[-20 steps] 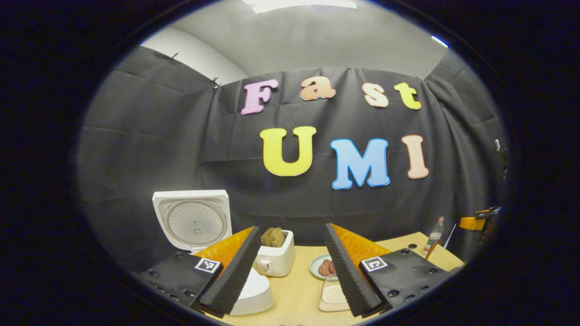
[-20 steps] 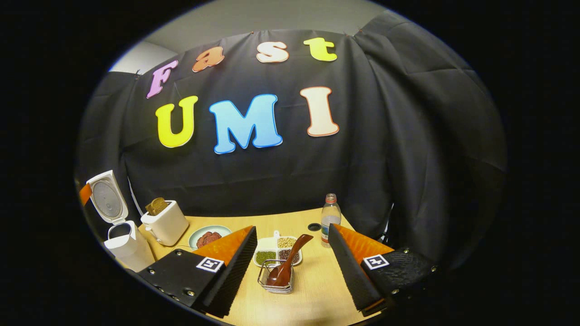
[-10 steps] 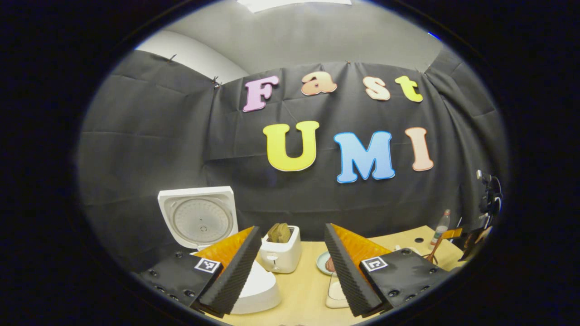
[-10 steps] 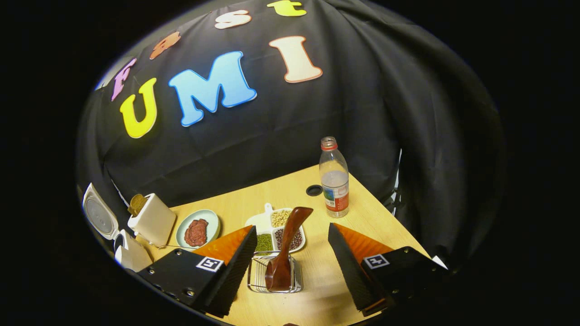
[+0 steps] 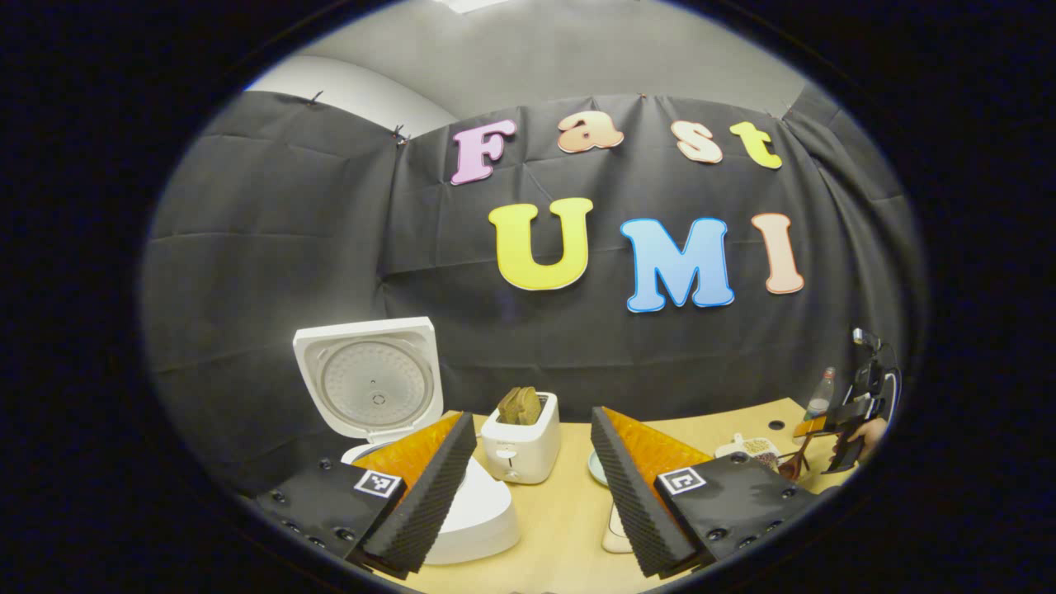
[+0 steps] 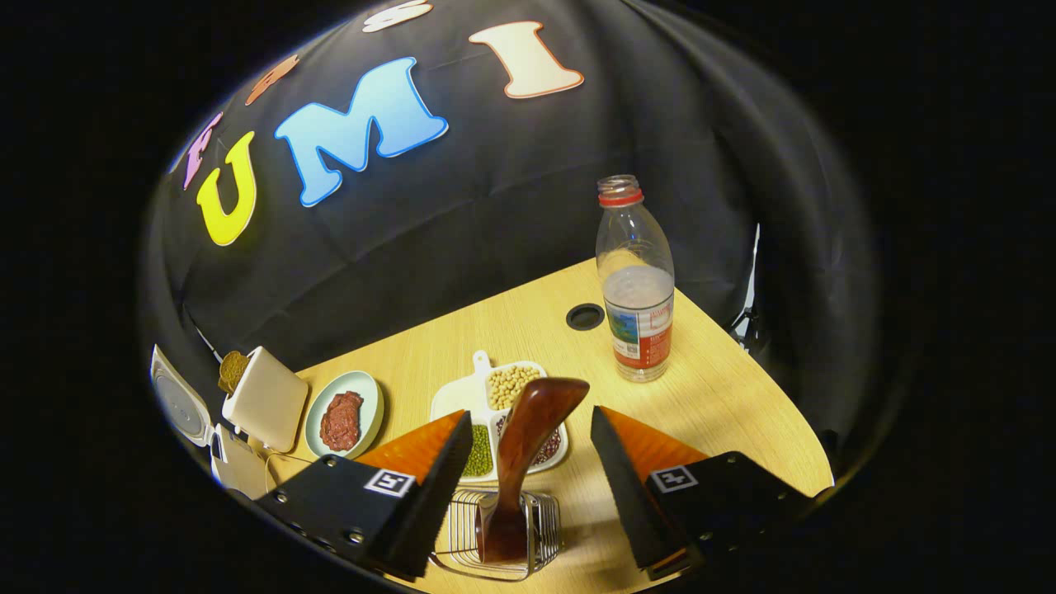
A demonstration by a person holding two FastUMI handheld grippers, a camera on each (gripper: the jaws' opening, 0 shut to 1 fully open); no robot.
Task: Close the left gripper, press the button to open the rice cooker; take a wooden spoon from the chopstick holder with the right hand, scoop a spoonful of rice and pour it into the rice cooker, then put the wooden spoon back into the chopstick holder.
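On the far left of the light wooden bench (image 6: 726,396), the white rice cooker (image 5: 474,516) stands with its lid already swung up, so the button step looks done. The left hand-held gripper (image 5: 532,487) hangs near it with fingers spread, holding nothing.

Further right, the glossy dark-brown wooden spoon (image 6: 528,445) stands tilted in the small wire chopstick holder (image 6: 499,536), its handle rising between the spread fingers of the right hand-held gripper (image 6: 528,474), which do not yet touch it. The white divided dish of grains and beans (image 6: 503,412) lies just behind.

To grasp well, I would centre the handle between both fingers, close firmly on its upper part, then lift along the spoon's tilt so the light holder is not dragged over.
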